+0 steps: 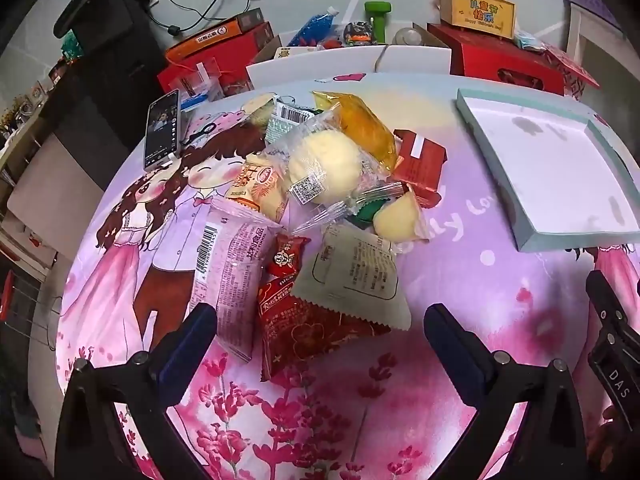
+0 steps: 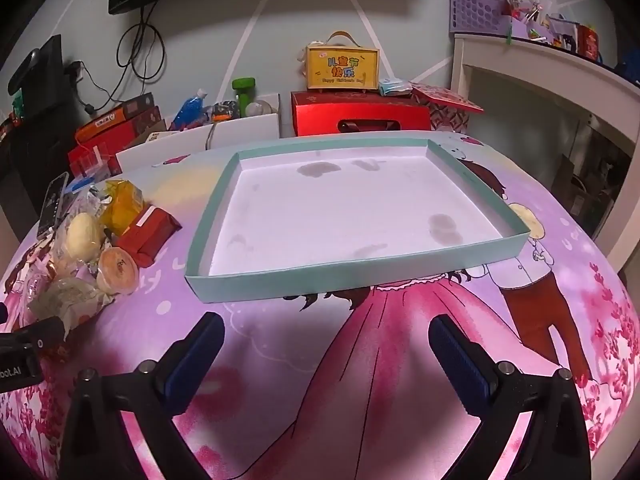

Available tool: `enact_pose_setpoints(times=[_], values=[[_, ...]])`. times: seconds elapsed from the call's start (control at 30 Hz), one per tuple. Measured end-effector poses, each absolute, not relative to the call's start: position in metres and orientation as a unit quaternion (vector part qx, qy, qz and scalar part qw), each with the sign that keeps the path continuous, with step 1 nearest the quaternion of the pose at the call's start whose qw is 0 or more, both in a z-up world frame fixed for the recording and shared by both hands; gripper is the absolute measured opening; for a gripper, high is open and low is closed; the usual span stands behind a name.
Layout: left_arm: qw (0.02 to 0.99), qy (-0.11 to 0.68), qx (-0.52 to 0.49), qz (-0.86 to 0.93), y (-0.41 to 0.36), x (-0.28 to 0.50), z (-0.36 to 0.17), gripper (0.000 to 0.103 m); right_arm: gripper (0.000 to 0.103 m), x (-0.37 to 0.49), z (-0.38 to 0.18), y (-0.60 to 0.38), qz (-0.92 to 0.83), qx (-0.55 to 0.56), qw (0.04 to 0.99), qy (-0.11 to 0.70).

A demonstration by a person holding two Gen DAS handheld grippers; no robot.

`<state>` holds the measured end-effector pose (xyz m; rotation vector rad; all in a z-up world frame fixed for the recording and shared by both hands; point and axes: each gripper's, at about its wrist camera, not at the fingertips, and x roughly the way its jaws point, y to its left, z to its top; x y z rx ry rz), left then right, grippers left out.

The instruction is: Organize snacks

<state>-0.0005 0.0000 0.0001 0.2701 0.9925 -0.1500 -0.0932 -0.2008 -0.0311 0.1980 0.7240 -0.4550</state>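
Note:
A heap of wrapped snacks (image 1: 320,184) lies on the pink cartoon tablecloth: a pale round bun in clear wrap (image 1: 324,166), an orange cake (image 1: 366,126), a red packet (image 1: 420,160), a pink barcode packet (image 1: 230,264), a red rice cracker bag (image 1: 308,328) and a pale green sachet (image 1: 358,280). My left gripper (image 1: 320,324) hangs open just above the near end of the heap, holding nothing. A shallow mint-green tray (image 2: 320,276) with a bare white floor sits to the right of the heap (image 2: 100,240). My right gripper (image 2: 326,332) stands open in front of the tray, nothing between its fingers.
A phone (image 1: 162,130) lies at the table's left edge behind the snacks. Red gift boxes (image 2: 360,114), a yellow handled box (image 2: 342,66), white cartons and bottles crowd the far side. A white shelf unit (image 2: 560,80) stands at the right.

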Motion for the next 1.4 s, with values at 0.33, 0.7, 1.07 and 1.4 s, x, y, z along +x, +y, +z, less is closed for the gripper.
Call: enact_pose_setpoints(times=[0.33, 0.7, 1.07, 1.4], values=[[0.870, 0.472, 0.127, -0.070, -0.0001, -0.0009, 0.0021, 0.103, 0.103, -0.0931, -0.0307, -0.2003, -0.221, 0.095, 0.905, 0.351], [0.869, 0.474, 0.124, -0.070, 0.0000, 0.0003, 0.0031, 0.103, 0.103, -0.0928, -0.0312, -0.2000, -0.221, 0.095, 0.905, 0.351], [0.871, 0.470, 0.124, -0.069, 0.0001, 0.0004, 0.0028, 0.103, 0.103, -0.0927, -0.0312, -0.1997, -0.221, 0.094, 0.905, 0.350], [0.877, 0.461, 0.113, -0.071, 0.0016, 0.0015, 0.0035, 0.103, 0.103, -0.0930, -0.0314, -0.1996, -0.221, 0.092, 0.905, 0.351]])
